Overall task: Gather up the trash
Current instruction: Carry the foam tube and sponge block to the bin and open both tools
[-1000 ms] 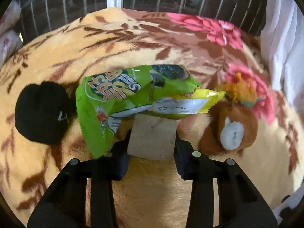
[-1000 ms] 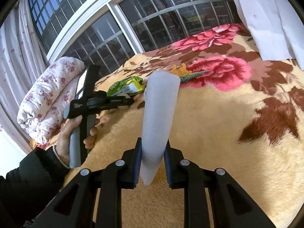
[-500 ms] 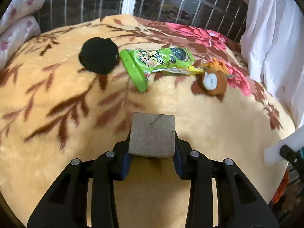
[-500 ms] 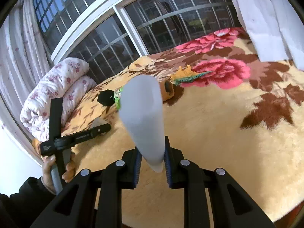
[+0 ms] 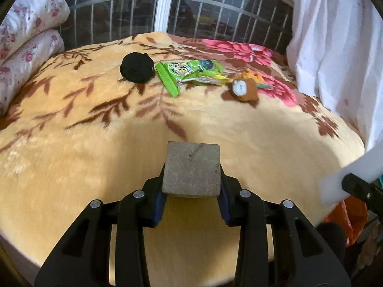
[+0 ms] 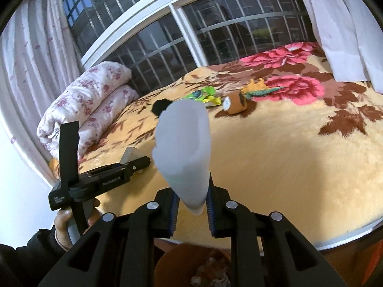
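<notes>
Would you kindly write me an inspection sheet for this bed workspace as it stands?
Surface: floral blanket on the bed.
Job's things: cardboard block and white cup held; green snack wrapper lying on the blanket; brown bin under the right gripper.
Clutter: black hat, plush toy.
Grippers: left gripper shut on the block; right gripper shut on the cup.
Cables: nothing seen.
Surroundings: barred window, curtain, folded quilt.

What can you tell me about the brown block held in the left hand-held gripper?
The brown block is a squarish piece with a rough, speckled face like cardboard or cork, and a faint scratch near its top. The left hand-held gripper clamps it by both sides, above the yellow blanket. Nothing else touches it.
</notes>
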Demonstrator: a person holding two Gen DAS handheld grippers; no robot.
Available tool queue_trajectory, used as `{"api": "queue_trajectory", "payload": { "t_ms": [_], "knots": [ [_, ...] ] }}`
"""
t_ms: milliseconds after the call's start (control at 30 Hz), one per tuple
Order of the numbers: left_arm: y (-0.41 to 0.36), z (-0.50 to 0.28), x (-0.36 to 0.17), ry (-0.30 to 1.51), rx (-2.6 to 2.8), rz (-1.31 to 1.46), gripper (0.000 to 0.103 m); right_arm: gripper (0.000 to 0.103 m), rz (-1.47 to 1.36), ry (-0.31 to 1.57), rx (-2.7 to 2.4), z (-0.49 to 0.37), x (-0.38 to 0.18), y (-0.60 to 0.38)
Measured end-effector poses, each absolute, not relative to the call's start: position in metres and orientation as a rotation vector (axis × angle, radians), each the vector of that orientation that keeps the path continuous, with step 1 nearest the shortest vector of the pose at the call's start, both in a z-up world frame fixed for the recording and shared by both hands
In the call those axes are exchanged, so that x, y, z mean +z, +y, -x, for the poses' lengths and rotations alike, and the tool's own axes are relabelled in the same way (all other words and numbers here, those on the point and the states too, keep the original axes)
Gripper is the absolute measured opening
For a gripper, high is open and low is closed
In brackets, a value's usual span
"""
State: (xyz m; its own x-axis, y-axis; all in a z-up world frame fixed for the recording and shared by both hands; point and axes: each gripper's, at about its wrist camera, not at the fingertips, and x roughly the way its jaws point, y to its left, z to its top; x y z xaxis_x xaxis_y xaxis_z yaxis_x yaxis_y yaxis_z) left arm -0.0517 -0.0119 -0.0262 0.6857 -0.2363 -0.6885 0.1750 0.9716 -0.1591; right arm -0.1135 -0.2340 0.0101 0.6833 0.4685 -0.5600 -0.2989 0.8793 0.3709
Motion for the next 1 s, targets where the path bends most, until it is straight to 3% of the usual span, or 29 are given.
{"api": "queue_trajectory", "payload": {
  "t_ms": [300,533,1000],
  "knots": [
    [-0.014,0.128,-0.036,0.819,-0.295,-0.014,0.035,0.020,-0.172,0.775,0.481,0.169,-0.001,-0.216],
    [-0.020,0.176,-0.074,0.923,-0.350,-0.100,0.035,0.020,-0.106,0.927,0.526,0.200,-0.039,-0.203],
    [-0.025,0.178,-0.134,1.124,-0.393,-0.113,0.035,0.021,-0.030,1.190,0.557,0.199,-0.111,-0.180]
  ]
}}
